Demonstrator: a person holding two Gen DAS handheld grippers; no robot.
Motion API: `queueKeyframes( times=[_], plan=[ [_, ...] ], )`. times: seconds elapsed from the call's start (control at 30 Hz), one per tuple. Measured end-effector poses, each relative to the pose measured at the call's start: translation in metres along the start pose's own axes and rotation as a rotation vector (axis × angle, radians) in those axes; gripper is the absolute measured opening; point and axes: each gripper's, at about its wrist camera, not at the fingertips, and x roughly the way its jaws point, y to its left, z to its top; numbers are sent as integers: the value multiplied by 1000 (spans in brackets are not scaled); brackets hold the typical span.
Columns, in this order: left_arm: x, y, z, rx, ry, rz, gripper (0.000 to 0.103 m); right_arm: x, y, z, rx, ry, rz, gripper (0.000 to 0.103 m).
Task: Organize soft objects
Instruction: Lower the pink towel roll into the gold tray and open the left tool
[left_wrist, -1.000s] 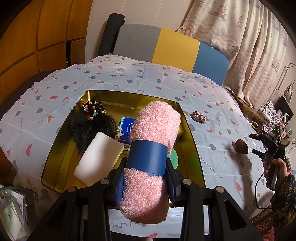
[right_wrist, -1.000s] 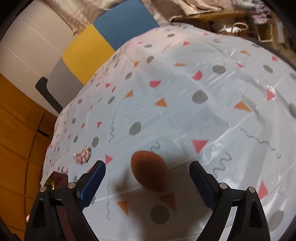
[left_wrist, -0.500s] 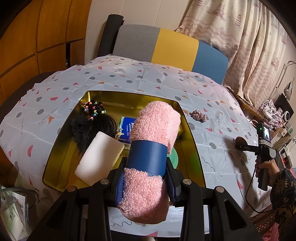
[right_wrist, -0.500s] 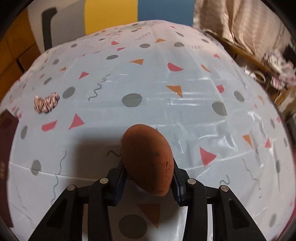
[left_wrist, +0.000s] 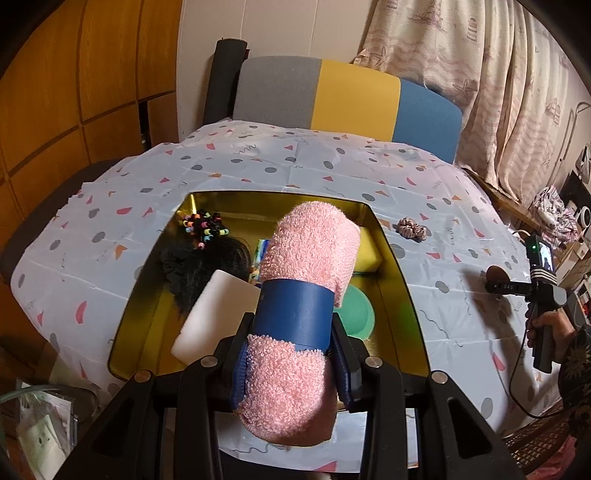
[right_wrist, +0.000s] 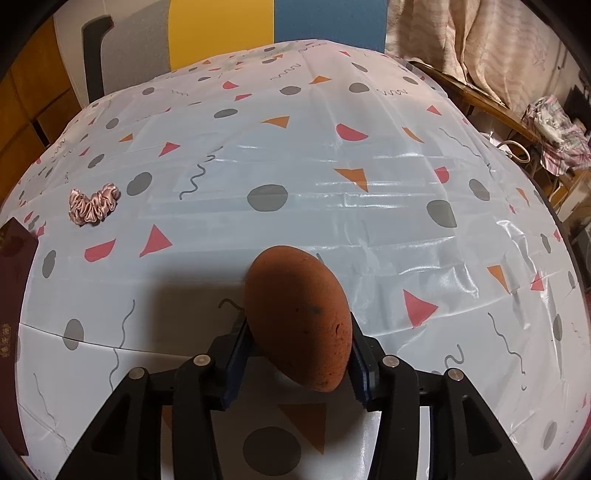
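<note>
My left gripper (left_wrist: 291, 354) is shut on a rolled pink towel (left_wrist: 314, 251) with a blue paper band, held over the near edge of a gold tray (left_wrist: 402, 280). In the right wrist view a brown egg-shaped sponge (right_wrist: 295, 306) sits between the pads of my right gripper (right_wrist: 297, 347). The jaws are easing open, but both pads still touch the sponge. The left wrist view shows the right gripper (left_wrist: 496, 286) at the table's right side, in a person's hand. A pink satin scrunchie (right_wrist: 94, 203) lies on the patterned tablecloth, right of the tray.
The tray holds a white foam block (left_wrist: 214, 317), a black hairpiece (left_wrist: 199, 266), colourful hair ties (left_wrist: 205, 227), a yellow sponge (left_wrist: 369, 247) and a green disc (left_wrist: 354, 314). A grey, yellow and blue chair (left_wrist: 351, 96) stands behind the table. A dark red box edge (right_wrist: 14, 295) shows at the left.
My right gripper came down around the brown sponge, rolled level and closed on it. The left gripper and the pink towel have stayed put.
</note>
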Motion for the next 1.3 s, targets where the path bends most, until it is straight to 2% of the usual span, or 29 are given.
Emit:
queueKeyframes(
  times=[0.1,0.23,0.47,0.5,0.57,0.63,0.67,0.77,0.93,1.3],
  plan=[
    [2,2,0,11,7,17,37,0,2,0,-4,3,4,65],
    [4,5,-2,17,17,37,37,0,8,1,-30,11,13,77],
    [7,10,-5,20,36,56,37,-3,26,3,-125,-39,-42,83],
    [8,11,-5,20,36,57,37,-3,27,3,-129,-48,-45,82],
    [7,12,-6,18,40,60,37,-4,27,4,-126,-60,-46,72],
    [7,13,-7,20,40,64,37,-5,24,5,-113,-67,-64,52],
    [7,13,-7,20,40,65,37,-5,22,5,-103,-68,-71,47],
    [8,15,-8,16,45,69,37,-5,15,7,-69,-59,-49,44],
    [8,15,-9,16,50,65,37,-2,18,6,-91,-43,-73,43],
    [0,23,-13,-8,42,58,37,-3,17,4,-84,-31,-65,42]
  ],
)
